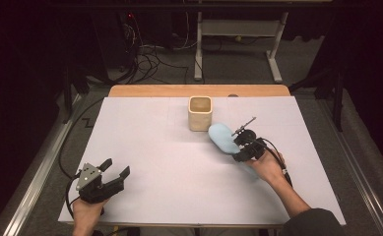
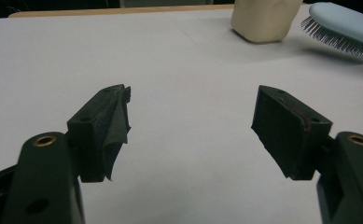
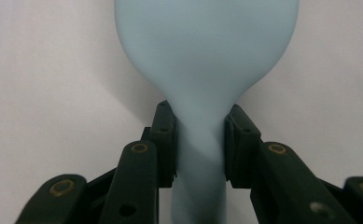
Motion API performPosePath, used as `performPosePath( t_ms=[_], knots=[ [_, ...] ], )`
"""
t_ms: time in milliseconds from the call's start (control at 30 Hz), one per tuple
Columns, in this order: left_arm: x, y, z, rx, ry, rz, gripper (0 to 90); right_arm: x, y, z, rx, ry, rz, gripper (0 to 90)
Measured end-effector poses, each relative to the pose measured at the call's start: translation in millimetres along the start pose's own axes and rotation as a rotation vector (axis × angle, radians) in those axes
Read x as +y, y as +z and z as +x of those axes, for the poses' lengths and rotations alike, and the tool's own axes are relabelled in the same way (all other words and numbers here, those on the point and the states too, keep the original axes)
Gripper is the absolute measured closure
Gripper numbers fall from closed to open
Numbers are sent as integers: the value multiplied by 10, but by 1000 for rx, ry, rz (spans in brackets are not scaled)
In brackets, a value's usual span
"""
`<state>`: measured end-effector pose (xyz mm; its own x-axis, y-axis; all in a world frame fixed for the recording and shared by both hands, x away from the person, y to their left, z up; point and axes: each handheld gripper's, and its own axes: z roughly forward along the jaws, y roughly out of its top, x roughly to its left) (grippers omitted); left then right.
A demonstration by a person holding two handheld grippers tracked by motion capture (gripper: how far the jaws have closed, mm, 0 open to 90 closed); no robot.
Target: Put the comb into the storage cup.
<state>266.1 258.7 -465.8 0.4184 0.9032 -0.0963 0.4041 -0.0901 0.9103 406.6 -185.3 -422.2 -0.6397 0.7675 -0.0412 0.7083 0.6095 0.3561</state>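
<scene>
Item 1. Brush [image 1: 223,137]: light blue hairbrush, oval head, narrow handle. Location: right of centre on the white table [image 1: 169,172], held just above the surface. In the left gripper view the bristles [image 2: 332,38] face down, with shadow beneath them, so the head appears lifted rather than resting. Long axis: runs from the right hand up and left across the table, head leading, handle trailing back into the grip.

Item 2. Right gripper [image 1: 242,150]: clamped on the brush handle. In the right gripper view both pads press the neck [image 3: 200,140] just below where the head widens; the head [image 3: 207,51] extends straight ahead of the jaws.

Item 3. Cup [image 1: 200,113]: beige, squarish, open-topped, upright, toward the far middle of the table. It stands just beyond and left of the brush head; whether the two touch cannot be told from the high view.

Item 4. Left gripper [image 1: 111,173]: near left corner of the table, jaws spread wide, nothing between them, one pad's lining [image 2: 116,133] hanging loose. Well apart from brush and cup.

Governing relation: the cup lies ahead of the brush head, along the brush's own axis. Judgement: if the brush goes into the cup, the right hand, the nearer one, must raise and tip it so one end drops into the opening; the left gripper is free to steady the cup.
</scene>
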Motion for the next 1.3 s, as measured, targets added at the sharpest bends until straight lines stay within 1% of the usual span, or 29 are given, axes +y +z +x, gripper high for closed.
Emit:
performPosePath(
  t_ms=[133, 167, 200, 233, 267, 300, 367, 400, 467, 533, 567, 700, 767, 833, 867, 967, 1000, 1100, 1300],
  knots=[
    [10, 8, 2, -5, -8, 0, 281, -15, -66, -3, -8, -9, -13, 706],
    [10, 8, 1, -3, -6, -2, 281, -25, -89, 2, -7, -11, -21, 706],
    [11, 10, 1, 1, -5, -3, 282, -33, -104, 12, -3, -2, -23, 707],
    [14, 15, 4, 3, -6, -1, 283, -49, -124, 16, -4, -12, -29, 706],
    [18, 18, 5, 5, -7, 2, 283, -63, -134, 22, -4, -9, -34, 706],
    [19, 17, 5, 7, -5, 0, 283, -75, -140, 25, 4, -6, -34, 706],
    [19, 18, 6, 11, -6, -4, 283, -96, -148, 32, 4, -21, -43, 706],
    [21, 24, 6, 11, -6, -2, 283, -106, -159, 43, 7, -16, -43, 706],
    [27, 32, 4, 12, -5, -2, 282, -122, -184, 51, 13, -21, -50, 706],
    [32, 41, -7, 7, 0, 0, 282, -143, -214, 66, 22, -14, -62, 706],
    [32, 45, -19, 3, 5, 4, 282, -151, -225, 66, 26, -22, -66, 706],
    [39, 56, -41, -14, 14, 8, 280, -196, -250, 104, 45, -19, -82, 706],
    [52, 80, -48, -23, 16, 17, 277, -204, -267, 120, 44, -26, -83, 706],
    [67, 99, -62, -25, 17, 18, 274, -212, -295, 136, 53, -22, -101, 706],
    [79, 106, -68, -26, 20, 18, 274, -213, -309, 135, 59, -30, -109, 706],
    [96, 112, -84, -43, 20, 11, 259, -219, -353, 162, 69, -27, -132, 706],
    [103, 114, -94, -47, 26, 11, 259, -222, -366, 177, 68, -28, -136, 706],
    [121, 127, -124, -57, 34, 20, 252, -245, -383, 230, 72, -40, -157, 706],
    [162, 166, -195, -80, 55, 26, 246, -268, -385, 288, 84, -51, -175, 706]
  ],
)
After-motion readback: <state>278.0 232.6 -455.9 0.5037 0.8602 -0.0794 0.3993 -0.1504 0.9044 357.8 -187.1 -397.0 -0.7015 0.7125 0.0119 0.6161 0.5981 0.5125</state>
